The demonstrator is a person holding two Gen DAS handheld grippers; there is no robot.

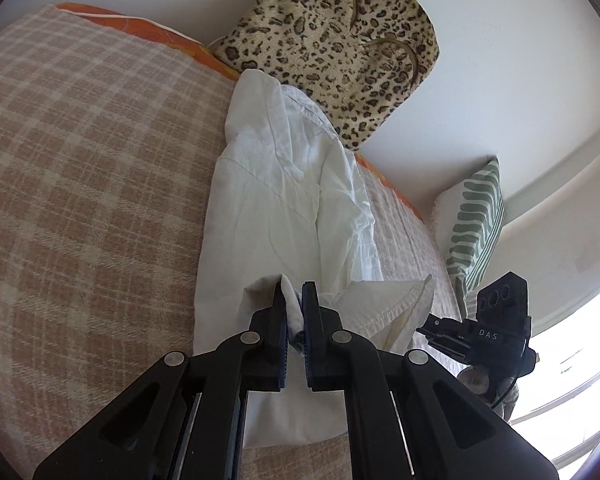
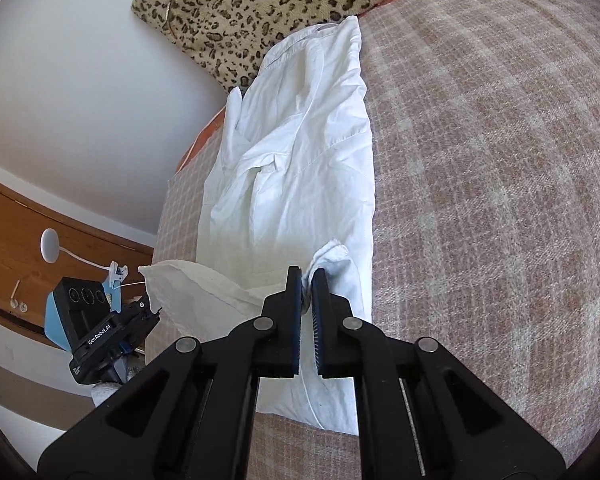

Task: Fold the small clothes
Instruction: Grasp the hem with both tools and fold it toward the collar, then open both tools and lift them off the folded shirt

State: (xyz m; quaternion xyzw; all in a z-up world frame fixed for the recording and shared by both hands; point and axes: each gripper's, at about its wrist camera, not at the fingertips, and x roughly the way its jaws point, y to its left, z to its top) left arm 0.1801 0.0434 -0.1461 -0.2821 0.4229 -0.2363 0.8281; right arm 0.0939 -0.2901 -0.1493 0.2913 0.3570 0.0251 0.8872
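Observation:
A white shirt lies lengthwise on a plaid-covered bed, its sides folded in and its collar at the far end; it also shows in the right wrist view. My left gripper is shut on one near hem corner of the shirt and lifts it. My right gripper is shut on the other near hem corner. Each gripper shows in the other's view, the right one and the left one, with the lifted hem stretched between them.
The beige plaid blanket covers the bed. A leopard-print cushion leans on the white wall beyond the collar. A green-striped pillow lies by the bed's edge. A wooden panel and a small white lamp are beside the bed.

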